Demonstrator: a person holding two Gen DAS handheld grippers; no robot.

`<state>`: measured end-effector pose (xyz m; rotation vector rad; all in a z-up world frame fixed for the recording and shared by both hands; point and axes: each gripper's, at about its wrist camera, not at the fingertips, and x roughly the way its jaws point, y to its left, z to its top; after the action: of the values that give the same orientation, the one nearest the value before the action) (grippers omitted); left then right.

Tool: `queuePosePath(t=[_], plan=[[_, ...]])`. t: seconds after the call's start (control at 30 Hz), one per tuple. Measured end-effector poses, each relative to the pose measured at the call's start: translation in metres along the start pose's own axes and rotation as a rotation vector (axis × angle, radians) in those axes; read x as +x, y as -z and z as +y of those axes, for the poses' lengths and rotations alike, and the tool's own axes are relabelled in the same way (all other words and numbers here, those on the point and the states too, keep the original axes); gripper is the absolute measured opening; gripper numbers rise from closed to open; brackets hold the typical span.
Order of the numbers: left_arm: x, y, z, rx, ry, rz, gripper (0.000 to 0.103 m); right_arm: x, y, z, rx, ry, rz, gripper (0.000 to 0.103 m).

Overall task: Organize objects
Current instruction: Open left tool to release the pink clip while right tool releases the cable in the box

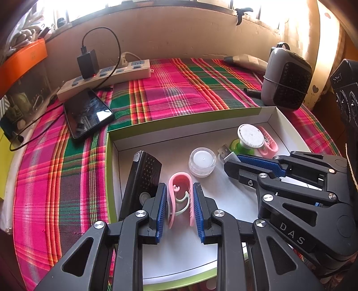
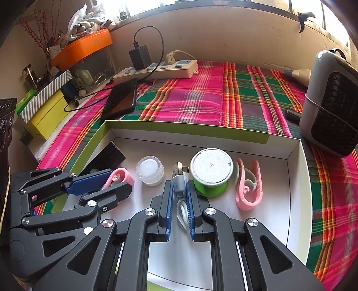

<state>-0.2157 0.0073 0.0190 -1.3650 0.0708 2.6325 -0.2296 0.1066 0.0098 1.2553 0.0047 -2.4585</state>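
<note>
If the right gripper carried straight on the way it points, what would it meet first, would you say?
Probably the box floor: the right gripper, shut on the USB cable, tilts downward. Slightly beyond stands the green spool.

Strong daylight pours in from the window band (image 1: 156, 3) along the top of both views, blown out to pure white there. It falls forward across the pink and green plaid cloth (image 1: 179, 89), which reads bright and saturated. Glare streaks the glossy black phone screen (image 1: 88, 112) left of the cloth's middle. Fisheye bending curves every edge; corners darken to black. Focus stays sharp throughout.
</note>
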Motion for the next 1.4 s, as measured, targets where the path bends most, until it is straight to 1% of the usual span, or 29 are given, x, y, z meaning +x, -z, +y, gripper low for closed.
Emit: queuePosePath(t=[0.07,0.17,0.27,0.5,0.77,0.97,1.07,1.1,1.4], plan=[[0.0,0.0,0.0,-0.001,0.0,0.001,0.022,0.0,0.0,0.0,0.003,-0.001,0.0,0.012],[0.0,0.001,0.001,-0.003,0.001,0.002,0.022,-0.001,0.001,-0.001,0.01,0.0,-0.002,0.017],[-0.001,0.001,0.001,-0.001,-0.001,0.004,0.022,-0.001,0.001,0.0,0.007,-0.006,0.0,0.018],[-0.003,0.002,0.001,-0.007,0.002,0.002,0.022,-0.002,0.002,-0.001,0.016,0.008,-0.005,0.028],[-0.005,0.003,0.001,-0.01,-0.002,-0.001,0.022,-0.004,0.004,0.0,0.017,0.009,-0.005,0.029],[-0.013,0.007,0.004,-0.017,-0.006,-0.003,0.022,-0.007,0.006,0.001,0.023,0.028,-0.007,0.03],[-0.018,0.008,0.005,-0.026,-0.007,-0.014,0.023,-0.01,0.008,0.001,0.029,0.039,-0.011,0.045],[-0.02,0.009,0.005,-0.027,-0.007,-0.015,0.023,-0.012,0.008,0.001,0.03,0.038,-0.014,0.046],[-0.032,0.014,0.004,-0.03,-0.013,-0.026,0.023,-0.025,0.013,0.004,0.039,0.033,-0.034,0.046]])
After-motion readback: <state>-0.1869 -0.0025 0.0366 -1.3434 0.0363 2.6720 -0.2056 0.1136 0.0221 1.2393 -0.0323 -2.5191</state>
